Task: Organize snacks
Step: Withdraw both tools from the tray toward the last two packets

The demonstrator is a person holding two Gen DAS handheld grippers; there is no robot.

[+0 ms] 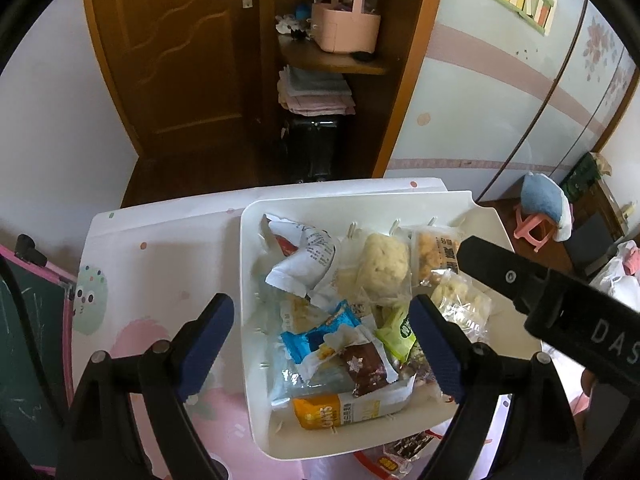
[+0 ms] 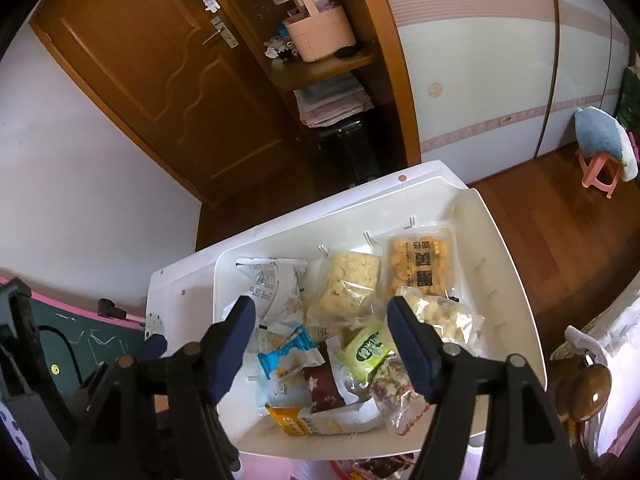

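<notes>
Both jaws stand spread with nothing between the pads: the left gripper [image 1: 322,334] and the right gripper [image 2: 322,338] hang over the near half of a white bin [image 1: 256,216] full of snacks. That bin sits at the right edge of a small table [image 1: 160,248]. Readable writing is scarce: an orange packet [image 1: 320,414] at the bin's near wall shows pale letters, upside down; a brown packet [image 1: 366,368] bears stars. "DAS" marks the black arm [image 1: 600,334] crossing from the right.
</notes>
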